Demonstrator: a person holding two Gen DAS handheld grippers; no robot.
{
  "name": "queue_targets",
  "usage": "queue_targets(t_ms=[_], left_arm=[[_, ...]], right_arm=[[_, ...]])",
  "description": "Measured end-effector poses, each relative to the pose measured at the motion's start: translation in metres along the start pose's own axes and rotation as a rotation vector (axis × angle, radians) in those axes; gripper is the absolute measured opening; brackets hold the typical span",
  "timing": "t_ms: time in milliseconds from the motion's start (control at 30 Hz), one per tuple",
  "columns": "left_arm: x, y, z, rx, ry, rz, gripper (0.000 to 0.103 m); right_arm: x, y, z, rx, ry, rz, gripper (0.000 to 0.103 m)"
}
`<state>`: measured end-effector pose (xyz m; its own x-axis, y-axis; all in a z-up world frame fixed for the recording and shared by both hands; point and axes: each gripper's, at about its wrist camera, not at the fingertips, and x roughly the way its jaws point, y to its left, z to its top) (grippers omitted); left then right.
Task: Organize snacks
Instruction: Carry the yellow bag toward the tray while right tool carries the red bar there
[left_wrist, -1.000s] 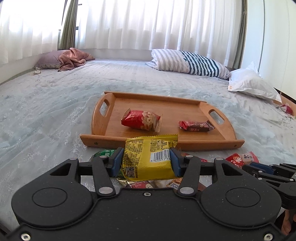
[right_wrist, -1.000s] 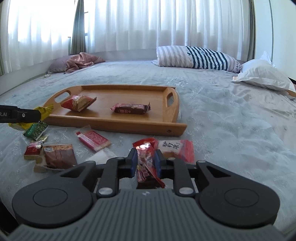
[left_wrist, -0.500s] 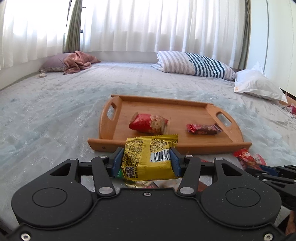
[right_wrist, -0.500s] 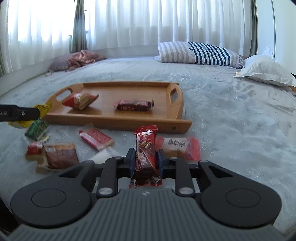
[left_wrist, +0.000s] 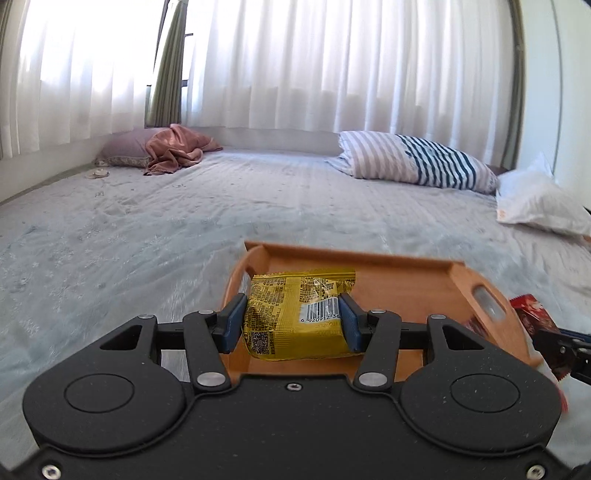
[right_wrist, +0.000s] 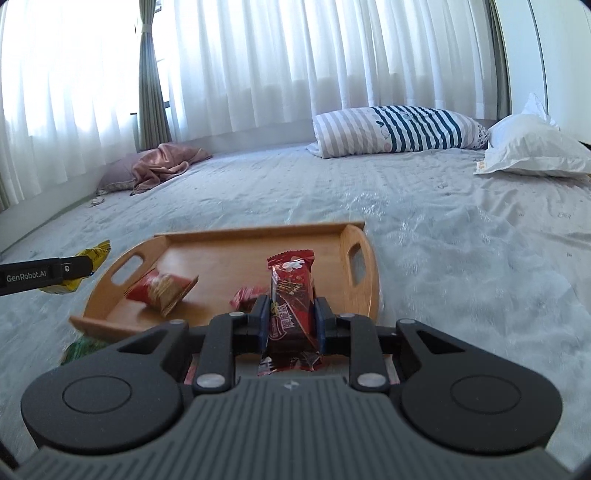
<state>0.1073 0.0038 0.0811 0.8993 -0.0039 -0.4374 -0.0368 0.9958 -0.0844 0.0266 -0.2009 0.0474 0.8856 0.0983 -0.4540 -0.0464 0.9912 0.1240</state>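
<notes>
My left gripper (left_wrist: 291, 321) is shut on a yellow snack packet (left_wrist: 295, 314) and holds it above the near left part of the wooden tray (left_wrist: 402, 288). My right gripper (right_wrist: 291, 323) is shut on a dark red snack bar (right_wrist: 291, 291), which stands upright in front of the wooden tray (right_wrist: 229, 258). On that tray lie a red snack bag (right_wrist: 160, 291) and a small red packet (right_wrist: 247, 295). From the left edge of the right wrist view, the left gripper's finger (right_wrist: 44, 275) reaches in with the yellow packet (right_wrist: 92, 258).
The tray rests on a pale bedspread (right_wrist: 461, 240). A green packet (right_wrist: 83, 349) lies on the bed before the tray's near left corner. A striped pillow (right_wrist: 399, 129), a white pillow (right_wrist: 532, 147) and a pink blanket (right_wrist: 162, 162) lie at the far side.
Both grippers rose and moved toward the tray with their snacks. The right gripper closed tighter on the red bar and lifted it off the bed. The loose packets on the bed dropped out of view.
</notes>
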Motion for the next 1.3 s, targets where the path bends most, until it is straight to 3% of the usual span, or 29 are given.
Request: queue_targets(t_ms=[133, 433, 933, 1200, 1300], left_arm=[[0.032, -0.001, 0.012, 0.003, 0.020, 0.023, 0.050], [0.080, -0.005, 0.005, 0.015, 0.047, 0.092, 0.050], [0.099, -0.003, -0.012, -0.012, 0.070, 0.099, 0.050], [0.107, 0.003, -0.022, -0.068, 0.131, 0.092, 0.050], [0.105, -0.001, -0.026, -0.045, 0.133, 0.089, 0.050]], right_arm=[[0.026, -0.004, 0.014, 0.006, 0.015, -0.036, 0.029], [0.078, -0.012, 0.014, -0.006, 0.082, -0.100, 0.029], [0.099, -0.016, 0.004, -0.006, 0.134, -0.104, 0.030], [0.105, -0.018, 0.002, -0.006, 0.140, -0.111, 0.030], [0.106, -0.018, 0.002, -0.001, 0.141, -0.099, 0.030]])
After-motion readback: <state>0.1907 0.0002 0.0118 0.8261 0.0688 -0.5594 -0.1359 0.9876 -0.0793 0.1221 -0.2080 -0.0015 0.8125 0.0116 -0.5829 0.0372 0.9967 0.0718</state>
